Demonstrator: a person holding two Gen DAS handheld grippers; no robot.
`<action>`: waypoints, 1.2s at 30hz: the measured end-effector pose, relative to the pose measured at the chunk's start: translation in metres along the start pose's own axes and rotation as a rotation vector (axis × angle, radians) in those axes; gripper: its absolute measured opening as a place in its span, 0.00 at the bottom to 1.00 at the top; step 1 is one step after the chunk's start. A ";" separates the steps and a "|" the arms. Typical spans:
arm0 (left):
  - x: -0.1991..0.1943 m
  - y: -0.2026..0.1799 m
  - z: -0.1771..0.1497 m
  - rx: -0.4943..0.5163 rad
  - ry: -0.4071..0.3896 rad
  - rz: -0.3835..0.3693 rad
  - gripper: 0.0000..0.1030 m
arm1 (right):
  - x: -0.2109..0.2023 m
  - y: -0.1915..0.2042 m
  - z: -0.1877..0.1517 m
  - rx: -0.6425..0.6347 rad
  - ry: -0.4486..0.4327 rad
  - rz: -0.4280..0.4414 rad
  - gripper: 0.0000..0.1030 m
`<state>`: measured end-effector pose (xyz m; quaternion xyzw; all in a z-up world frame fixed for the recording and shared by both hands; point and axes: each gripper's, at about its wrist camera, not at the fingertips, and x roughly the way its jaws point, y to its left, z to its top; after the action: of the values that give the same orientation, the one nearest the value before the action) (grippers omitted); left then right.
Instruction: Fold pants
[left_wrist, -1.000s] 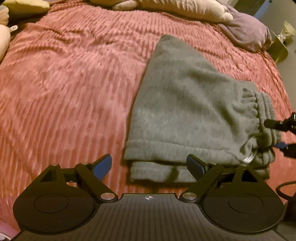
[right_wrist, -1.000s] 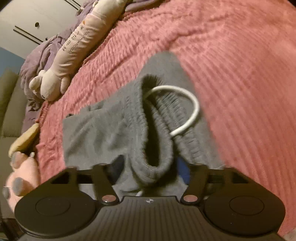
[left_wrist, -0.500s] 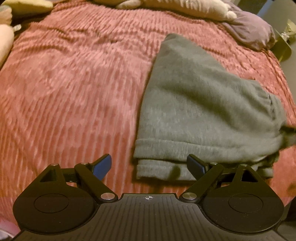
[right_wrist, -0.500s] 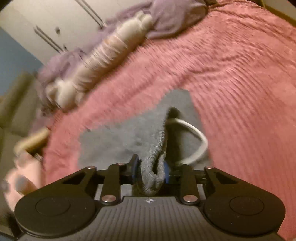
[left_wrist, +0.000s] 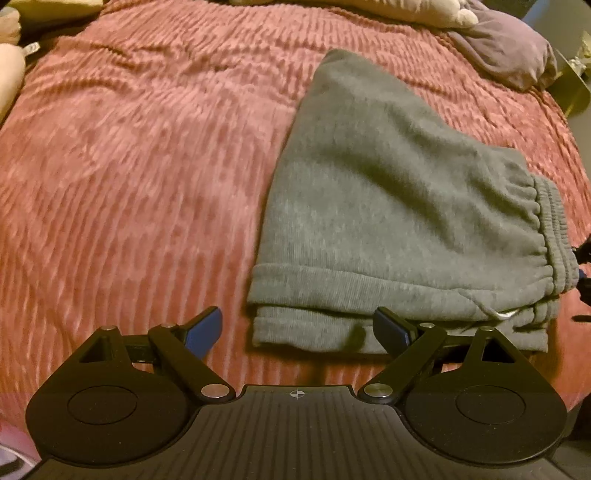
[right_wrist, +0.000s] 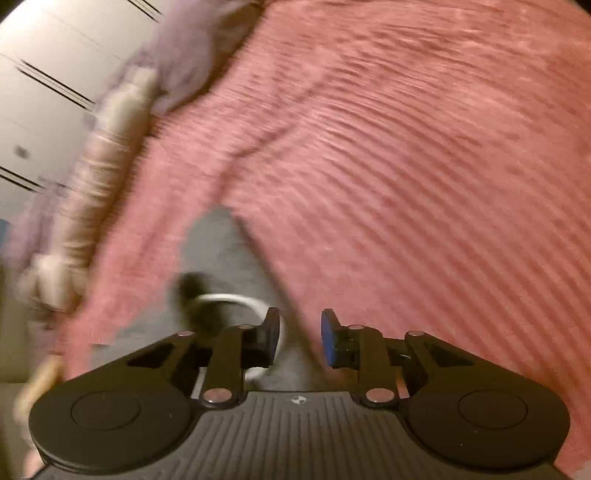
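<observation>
Nowhere on the grey pants (left_wrist: 388, 206) is writing legible.

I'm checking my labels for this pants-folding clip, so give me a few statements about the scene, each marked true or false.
1. The grey pants lie folded on a red ribbed bedspread. True.
2. The left claw is clamped on the pants' hem. False: it stands wide open just above the hem and grips nothing.
3. In the left wrist view, the elastic waistband is at the right end of the pants. True.
4. The drawstring is black. False: it is a white loop.
</observation>
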<state>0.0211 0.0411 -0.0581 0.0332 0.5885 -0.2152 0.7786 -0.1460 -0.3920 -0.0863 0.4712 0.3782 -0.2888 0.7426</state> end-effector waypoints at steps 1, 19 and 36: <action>0.001 0.000 -0.001 -0.002 0.006 0.000 0.90 | 0.002 0.002 -0.001 0.005 0.006 0.026 0.22; 0.009 0.003 0.005 -0.037 0.029 -0.002 0.91 | -0.019 0.053 -0.020 -0.058 0.068 0.306 0.17; 0.016 0.005 0.016 -0.023 0.059 0.020 0.91 | 0.009 0.008 -0.032 0.136 0.316 0.317 0.09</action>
<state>0.0405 0.0361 -0.0696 0.0365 0.6135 -0.1998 0.7631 -0.1436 -0.3604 -0.0984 0.6132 0.3907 -0.1160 0.6766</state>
